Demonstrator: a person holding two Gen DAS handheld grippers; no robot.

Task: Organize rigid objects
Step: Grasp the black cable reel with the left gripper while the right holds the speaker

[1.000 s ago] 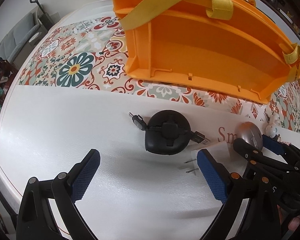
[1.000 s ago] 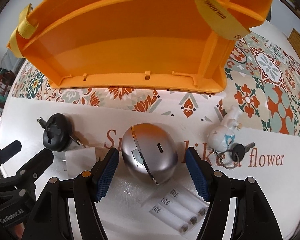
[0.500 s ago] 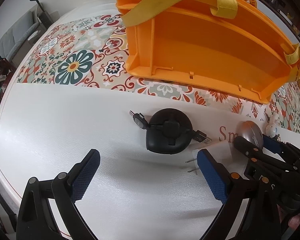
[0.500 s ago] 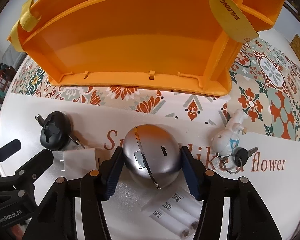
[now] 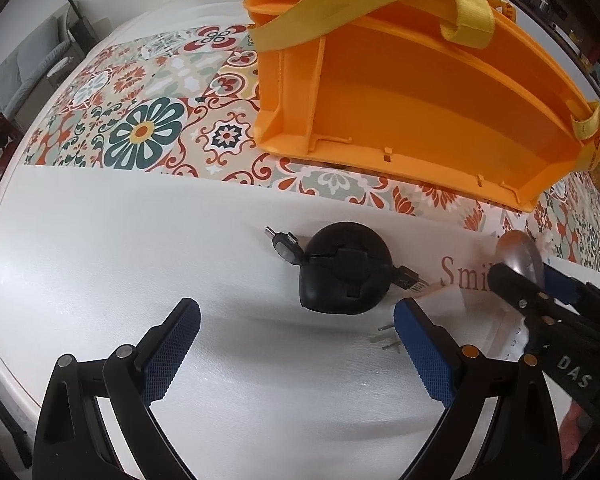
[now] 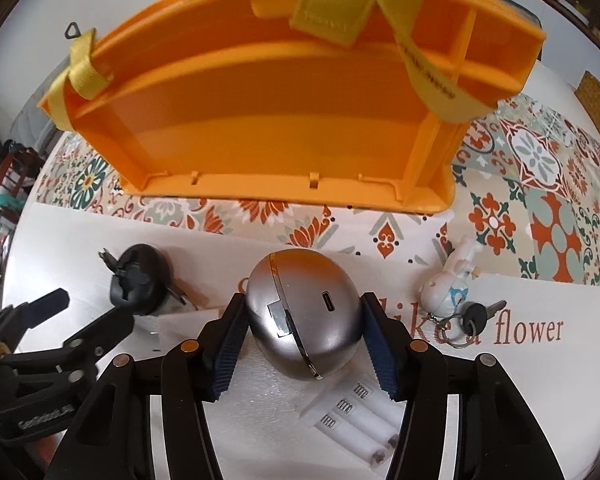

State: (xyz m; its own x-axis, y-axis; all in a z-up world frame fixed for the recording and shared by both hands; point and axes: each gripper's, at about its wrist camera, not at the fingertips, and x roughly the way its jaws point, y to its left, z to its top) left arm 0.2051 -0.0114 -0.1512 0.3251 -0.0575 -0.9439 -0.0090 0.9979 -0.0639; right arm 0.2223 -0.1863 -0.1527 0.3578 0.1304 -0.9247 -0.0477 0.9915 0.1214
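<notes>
My right gripper is shut on a silver egg-shaped case, blue pads pressed on both its sides, just above the white cloth. In the left wrist view that case shows at the right edge. My left gripper stands wide open over bare cloth with nothing between its fingers. A black cable reel lies just beyond it, toward the right finger. An orange divided tray with yellow straps stands behind, its compartments bare.
A white plug adapter lies left of the case, between the grippers. A clear pack of white batteries lies under my right finger. A white figurine keychain with a key lies at the right. Patterned cloth surrounds the tray.
My right jaws closed from either side onto the silver case, then rose a little with it. The left gripper stayed open and nearly still.
</notes>
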